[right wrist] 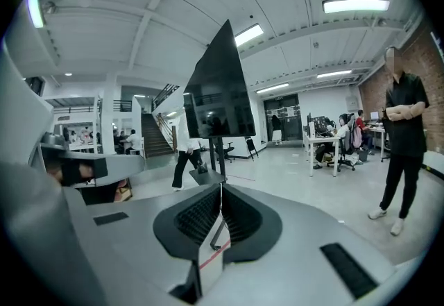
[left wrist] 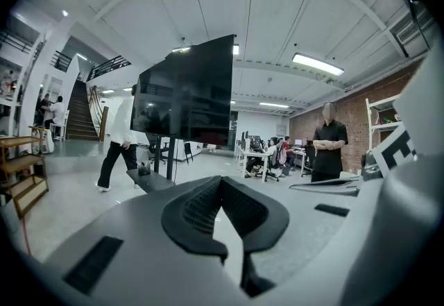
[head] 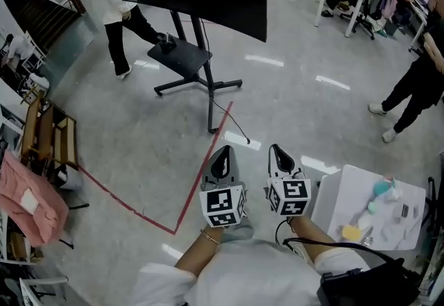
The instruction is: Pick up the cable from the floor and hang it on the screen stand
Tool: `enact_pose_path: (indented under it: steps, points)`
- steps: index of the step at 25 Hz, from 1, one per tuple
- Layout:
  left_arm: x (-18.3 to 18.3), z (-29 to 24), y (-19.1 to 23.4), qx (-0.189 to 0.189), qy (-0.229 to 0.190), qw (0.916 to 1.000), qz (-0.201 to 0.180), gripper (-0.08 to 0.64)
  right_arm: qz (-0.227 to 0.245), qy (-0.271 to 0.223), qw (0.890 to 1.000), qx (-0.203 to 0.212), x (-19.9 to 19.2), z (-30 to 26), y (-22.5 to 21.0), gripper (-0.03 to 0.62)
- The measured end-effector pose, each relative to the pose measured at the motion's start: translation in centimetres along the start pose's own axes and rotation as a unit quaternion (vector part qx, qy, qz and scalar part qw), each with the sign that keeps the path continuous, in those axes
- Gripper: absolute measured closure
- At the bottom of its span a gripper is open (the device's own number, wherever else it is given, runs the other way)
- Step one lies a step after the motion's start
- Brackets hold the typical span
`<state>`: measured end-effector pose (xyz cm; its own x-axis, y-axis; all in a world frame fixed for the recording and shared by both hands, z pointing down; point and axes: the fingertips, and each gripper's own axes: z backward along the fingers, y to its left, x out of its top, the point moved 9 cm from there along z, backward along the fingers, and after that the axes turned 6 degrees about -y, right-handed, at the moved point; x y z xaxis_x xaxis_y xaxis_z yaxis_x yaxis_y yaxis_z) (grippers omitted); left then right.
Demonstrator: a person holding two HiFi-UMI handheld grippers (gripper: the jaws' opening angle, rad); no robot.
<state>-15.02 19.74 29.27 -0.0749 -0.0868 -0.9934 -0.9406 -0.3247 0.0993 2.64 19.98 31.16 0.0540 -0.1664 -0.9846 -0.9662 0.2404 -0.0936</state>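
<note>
Head view shows the left tongs [head: 223,151] and right tongs [head: 278,150] side by side, both shut tight and holding nothing. The thin black cable [head: 236,126] lies on the floor in front of them, apart from them, by the foot of the screen stand [head: 210,86] and the red line [head: 207,159].
</note>
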Motion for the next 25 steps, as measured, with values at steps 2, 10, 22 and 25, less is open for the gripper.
enact_pose_path:
  steps: [2, 10, 22, 25]
  points:
    - [0.0, -2.2, 0.9, 0.0, 0.003, 1.0, -0.001, 0.557, -0.001, 0.0, 1.0, 0.0, 0.3, -2.4, -0.5, 0.572]
    - [-0.8, -8.9, 2.5, -0.013, 0.033, 0.9994, 0.0, 0.555, -0.017, 0.026, 0.999, -0.019, -0.2, -8.1, -3.0, 0.572]
    - [-1.8, -18.0, 1.0, -0.02, 0.054, 0.9983, -0.01, 0.555, -0.032, 0.042, 0.998, -0.017, -0.1, -15.9, -9.2, 0.572]
    - [-1.7, -20.5, 0.5, -0.013, 0.058, 0.9982, -0.01, 0.555, -0.029, 0.049, 0.998, 0.002, 0.3, -18.2, -10.6, 0.572]
